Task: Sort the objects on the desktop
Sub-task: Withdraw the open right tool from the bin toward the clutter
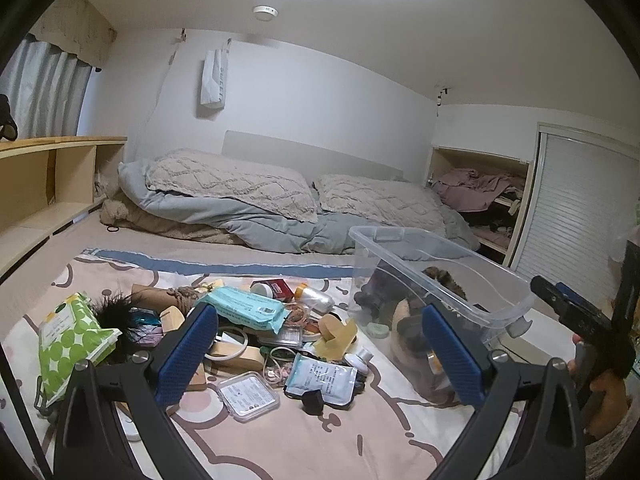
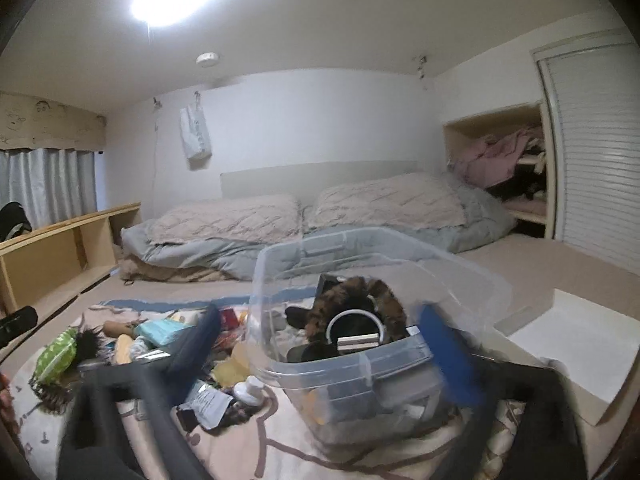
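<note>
A heap of small things lies on the pink blanket [image 1: 320, 448]: a green dotted pack [image 1: 68, 340], a teal wipes pack [image 1: 248, 308], a flat clear case [image 1: 248, 396], a white sachet [image 1: 324, 376] and a black feather tuft [image 1: 112, 312]. My left gripper [image 1: 320, 356] hovers open over the heap's near edge with nothing between its blue pads [image 1: 188, 356]. To the right stands a clear plastic bin [image 1: 440, 256] holding a mottled brown furry item [image 2: 352, 292] and a white ring [image 2: 352, 316]. My right gripper [image 2: 320, 348], blurred, stands wide open at the bin's near wall [image 2: 360, 360], empty.
A hand [image 1: 600, 392] holds the right gripper [image 1: 544, 286] beside the bin. A white board [image 2: 580, 340] lies right of the bin. Pillows and a grey duvet [image 1: 248, 216] lie behind, a wooden shelf [image 1: 48, 184] runs along the left, and a closet [image 1: 580, 208] stands at the right.
</note>
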`<state>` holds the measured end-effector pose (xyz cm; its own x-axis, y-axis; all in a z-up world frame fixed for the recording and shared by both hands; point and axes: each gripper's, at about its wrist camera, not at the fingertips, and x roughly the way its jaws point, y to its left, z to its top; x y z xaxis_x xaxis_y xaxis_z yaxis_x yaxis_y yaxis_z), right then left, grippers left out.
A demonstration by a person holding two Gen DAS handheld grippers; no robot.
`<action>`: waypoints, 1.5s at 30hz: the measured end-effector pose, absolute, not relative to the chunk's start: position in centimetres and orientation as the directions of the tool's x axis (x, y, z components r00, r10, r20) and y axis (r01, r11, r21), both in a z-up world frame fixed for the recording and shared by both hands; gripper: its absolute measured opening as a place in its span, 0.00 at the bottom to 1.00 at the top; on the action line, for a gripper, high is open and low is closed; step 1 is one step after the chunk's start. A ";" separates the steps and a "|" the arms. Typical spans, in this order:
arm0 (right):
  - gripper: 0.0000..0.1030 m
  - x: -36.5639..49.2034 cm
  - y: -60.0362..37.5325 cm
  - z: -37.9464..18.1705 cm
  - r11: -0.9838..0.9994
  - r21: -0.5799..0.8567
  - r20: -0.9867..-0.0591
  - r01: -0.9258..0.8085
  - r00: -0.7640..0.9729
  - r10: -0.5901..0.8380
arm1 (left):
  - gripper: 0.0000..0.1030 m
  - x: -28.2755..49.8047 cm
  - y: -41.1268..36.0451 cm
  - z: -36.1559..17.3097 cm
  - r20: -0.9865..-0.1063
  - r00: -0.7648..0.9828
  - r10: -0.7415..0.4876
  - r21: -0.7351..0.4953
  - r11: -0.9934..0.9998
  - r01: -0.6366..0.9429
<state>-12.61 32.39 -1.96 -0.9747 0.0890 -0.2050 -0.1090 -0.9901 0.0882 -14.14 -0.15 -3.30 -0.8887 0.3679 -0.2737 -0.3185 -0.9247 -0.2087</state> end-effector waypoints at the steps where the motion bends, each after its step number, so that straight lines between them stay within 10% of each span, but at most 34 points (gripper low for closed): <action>1: 0.98 -12.3 32.1 -2.0 -0.990 0.085 -0.186 -0.108 -0.978 0.091 | 1.00 -14.0 -0.2 -3.4 -0.273 -0.890 0.364 -0.206 -0.926 -0.316; 24: 1.00 -10.8 28.9 -4.8 -0.993 0.104 -0.083 -0.050 -0.996 0.042 | 1.00 -12.5 -2.7 -4.9 -0.240 -0.943 0.229 -0.175 -0.966 -0.190; 45: 1.00 -11.7 21.7 -10.4 -0.990 0.003 -0.240 0.142 -0.961 -0.138 | 1.00 -12.3 -2.5 -10.6 -0.363 -0.918 0.160 -0.166 -0.980 -0.106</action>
<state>-11.66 21.72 -10.36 -0.9608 -0.1385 -0.2402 0.1419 -0.9899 0.0030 -12.32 -2.54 -10.60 -0.9179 0.1605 -0.3628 -0.1060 -0.9805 -0.1656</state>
